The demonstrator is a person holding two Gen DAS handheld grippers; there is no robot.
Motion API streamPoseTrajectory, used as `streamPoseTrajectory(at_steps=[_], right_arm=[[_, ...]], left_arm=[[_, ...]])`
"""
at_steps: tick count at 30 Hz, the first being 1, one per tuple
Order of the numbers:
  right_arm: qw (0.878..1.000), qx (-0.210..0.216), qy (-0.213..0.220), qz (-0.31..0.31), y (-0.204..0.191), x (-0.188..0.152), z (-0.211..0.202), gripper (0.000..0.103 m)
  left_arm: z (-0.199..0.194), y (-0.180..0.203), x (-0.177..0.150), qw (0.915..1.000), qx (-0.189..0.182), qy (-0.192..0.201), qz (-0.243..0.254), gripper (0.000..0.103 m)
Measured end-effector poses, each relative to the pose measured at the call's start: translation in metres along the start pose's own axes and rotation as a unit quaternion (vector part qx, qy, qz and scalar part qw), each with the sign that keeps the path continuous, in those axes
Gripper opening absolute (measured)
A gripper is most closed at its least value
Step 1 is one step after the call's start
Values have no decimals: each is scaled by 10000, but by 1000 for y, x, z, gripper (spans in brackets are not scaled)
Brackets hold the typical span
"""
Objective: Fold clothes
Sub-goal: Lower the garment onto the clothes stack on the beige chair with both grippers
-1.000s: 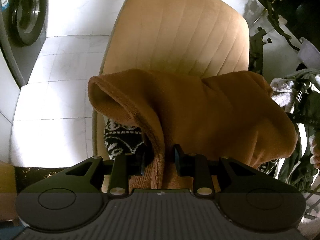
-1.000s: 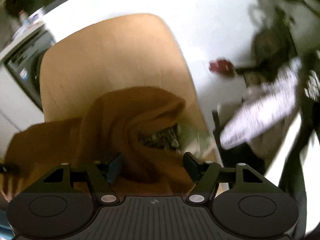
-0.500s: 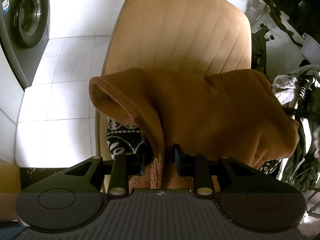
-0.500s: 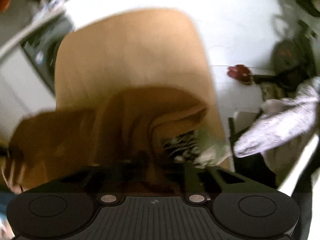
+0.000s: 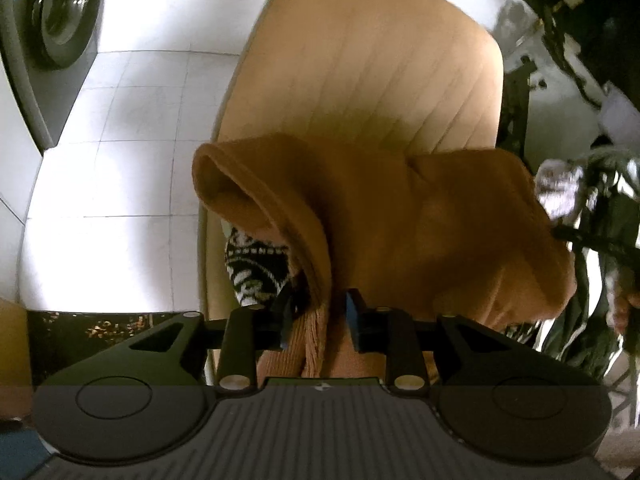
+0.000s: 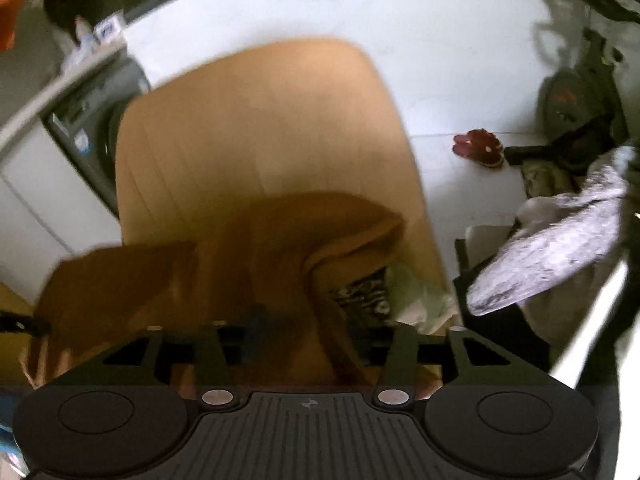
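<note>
A brown knit sweater (image 5: 420, 220) hangs in folds over the seat of a tan padded chair (image 5: 360, 60). My left gripper (image 5: 320, 312) is shut on the sweater's ribbed edge, which runs down between the fingers. Under the sweater lies a black-and-white patterned garment (image 5: 256, 256). The right wrist view is blurred. In it the sweater (image 6: 260, 248) drapes in front of the chair (image 6: 260, 120), and my right gripper (image 6: 308, 334) has its fingers close together with a fold of the sweater between them. The patterned garment (image 6: 364, 292) and a pale green cloth (image 6: 416, 292) show beside that fold.
A grey washing machine (image 5: 60, 20) stands at the left on a white tiled floor (image 5: 120, 140). More clothes (image 5: 560, 184) hang on a rack at the right. Red slippers (image 6: 478, 148) lie on the floor, and a pale grey garment (image 6: 560, 248) hangs at the right.
My right gripper went from wide open to closed in on a sweater fold while swinging right. The left gripper kept its hold and hardly moved.
</note>
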State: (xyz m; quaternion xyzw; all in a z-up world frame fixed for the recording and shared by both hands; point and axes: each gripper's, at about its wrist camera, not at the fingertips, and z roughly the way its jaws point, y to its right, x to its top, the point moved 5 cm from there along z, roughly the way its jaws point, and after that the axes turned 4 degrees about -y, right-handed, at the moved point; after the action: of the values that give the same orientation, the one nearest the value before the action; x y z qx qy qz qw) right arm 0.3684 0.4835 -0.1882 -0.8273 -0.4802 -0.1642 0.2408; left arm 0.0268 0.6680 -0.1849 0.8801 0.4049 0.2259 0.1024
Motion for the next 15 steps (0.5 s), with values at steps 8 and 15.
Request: streamPoseTrajectory(at_steps=[8,15], right_arm=[[9995,-122,-223,-189,-8,-8,5,15],[9988,-462,-151,12,-4,-15,-20,10]], left_arm=[[2,10,-6,9980,451,65,436,16],[-3,-15,-8,9982,558,171,141,11]])
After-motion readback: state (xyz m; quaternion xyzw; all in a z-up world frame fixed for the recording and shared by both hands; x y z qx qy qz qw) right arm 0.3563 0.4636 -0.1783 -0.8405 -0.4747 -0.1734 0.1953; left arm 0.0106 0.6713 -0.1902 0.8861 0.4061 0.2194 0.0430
